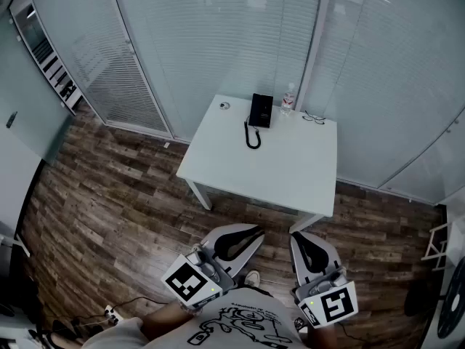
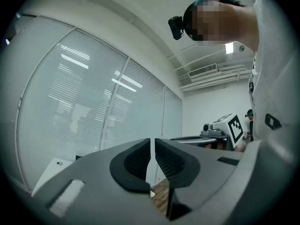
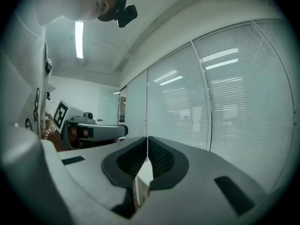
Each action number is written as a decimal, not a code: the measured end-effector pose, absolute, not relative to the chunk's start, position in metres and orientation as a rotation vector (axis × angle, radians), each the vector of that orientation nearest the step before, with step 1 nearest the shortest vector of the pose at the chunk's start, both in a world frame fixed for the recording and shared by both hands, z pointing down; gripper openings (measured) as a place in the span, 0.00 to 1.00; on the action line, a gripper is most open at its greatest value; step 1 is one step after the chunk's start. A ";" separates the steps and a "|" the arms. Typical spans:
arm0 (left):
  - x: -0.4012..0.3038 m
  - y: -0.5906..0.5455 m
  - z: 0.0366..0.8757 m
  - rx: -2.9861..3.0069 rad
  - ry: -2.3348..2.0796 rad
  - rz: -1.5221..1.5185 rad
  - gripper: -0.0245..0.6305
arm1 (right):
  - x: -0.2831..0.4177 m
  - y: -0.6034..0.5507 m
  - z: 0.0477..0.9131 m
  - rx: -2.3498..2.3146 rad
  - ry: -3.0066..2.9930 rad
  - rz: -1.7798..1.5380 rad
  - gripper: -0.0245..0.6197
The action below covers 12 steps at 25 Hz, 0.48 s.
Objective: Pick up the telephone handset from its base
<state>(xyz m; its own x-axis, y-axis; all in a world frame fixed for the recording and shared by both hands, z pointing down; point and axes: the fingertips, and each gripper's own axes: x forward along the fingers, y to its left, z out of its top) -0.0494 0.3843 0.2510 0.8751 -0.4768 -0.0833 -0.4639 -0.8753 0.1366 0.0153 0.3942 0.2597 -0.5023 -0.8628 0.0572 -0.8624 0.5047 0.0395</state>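
A black telephone (image 1: 261,110) with its handset on the base stands at the far edge of a white table (image 1: 290,173); its coiled cord (image 1: 251,136) loops toward me. My left gripper (image 1: 247,233) and right gripper (image 1: 301,240) are held close to my body, well short of the table, both shut with nothing between the jaws. In the left gripper view the black pads (image 2: 140,159) stand nearly together; in the right gripper view the pads (image 3: 157,157) meet. The phone does not show in either gripper view.
A clear water bottle (image 1: 288,99) stands right of the phone, eyeglasses (image 1: 314,118) lie beyond it, and a small round object (image 1: 224,106) sits at the table's far left corner. Glass walls with blinds (image 1: 218,35) enclose the room. The floor (image 1: 109,195) is wood plank.
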 end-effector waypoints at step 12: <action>-0.006 0.382 0.252 2.927 -0.787 -0.176 0.08 | 0.063 0.390 0.257 1.550 -2.669 -0.016 0.05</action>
